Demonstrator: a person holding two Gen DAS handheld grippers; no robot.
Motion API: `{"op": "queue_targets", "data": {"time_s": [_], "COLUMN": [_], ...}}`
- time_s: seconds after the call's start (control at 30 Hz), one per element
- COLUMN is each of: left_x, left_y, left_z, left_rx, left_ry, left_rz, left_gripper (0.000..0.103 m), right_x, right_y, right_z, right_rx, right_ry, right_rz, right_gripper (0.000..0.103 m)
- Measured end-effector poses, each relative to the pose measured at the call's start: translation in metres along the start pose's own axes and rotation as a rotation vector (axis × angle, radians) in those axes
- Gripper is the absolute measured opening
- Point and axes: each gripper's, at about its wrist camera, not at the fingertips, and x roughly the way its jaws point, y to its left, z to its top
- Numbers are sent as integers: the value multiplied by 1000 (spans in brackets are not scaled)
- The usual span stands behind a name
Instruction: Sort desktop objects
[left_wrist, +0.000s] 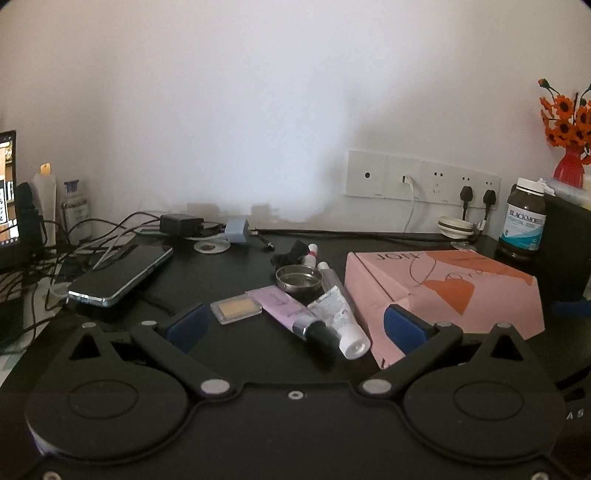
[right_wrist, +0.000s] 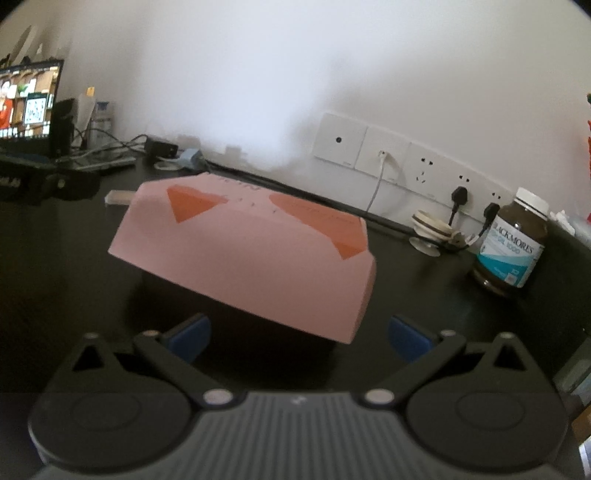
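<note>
A pink cardboard box (left_wrist: 443, 291) with orange shapes lies on the black desk, right of a heap of cosmetics: a lilac tube (left_wrist: 286, 308), a white tube (left_wrist: 338, 321), a tan compact (left_wrist: 236, 310), a metal dish (left_wrist: 298, 278) and small bottles (left_wrist: 314, 254). My left gripper (left_wrist: 295, 325) is open and empty, low over the desk just in front of the heap. In the right wrist view the same box (right_wrist: 251, 251) fills the middle. My right gripper (right_wrist: 299, 336) is open and empty just in front of it.
A phone (left_wrist: 122, 275) lies at the left among cables, with a charger (left_wrist: 181, 223) behind. A brown supplement bottle (left_wrist: 522, 219) stands at the right by the wall sockets (left_wrist: 421, 181). A lit screen (left_wrist: 7, 192) is far left, and orange flowers (left_wrist: 565, 125) far right.
</note>
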Motion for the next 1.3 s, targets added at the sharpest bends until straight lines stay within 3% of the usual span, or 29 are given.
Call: {"op": "queue_targets", "data": {"time_s": [0.3, 0.53, 0.8, 1.0, 1.3], "left_x": [8, 4, -3, -1, 2], "left_y": [-9, 5, 7, -2, 4], "left_z": [-3, -3, -4, -2, -3], "left_rx": [69, -17, -37, 22, -8], "left_ry": [-62, -85, -125, -115, -96], "left_rz": [31, 23, 72, 56, 45], "left_gripper": [103, 103, 103, 103, 103], "right_x": [9, 15, 17, 9, -13], "right_y": [7, 8, 12, 16, 0], "right_z": [3, 6, 15, 18, 35], "right_rx": [-31, -39, -43, -75, -26], "right_ry": [10, 39, 6, -25, -102], "right_rz": [-16, -30, -59, -86, -89], "right_gripper": [102, 102, 102, 102, 102]}}
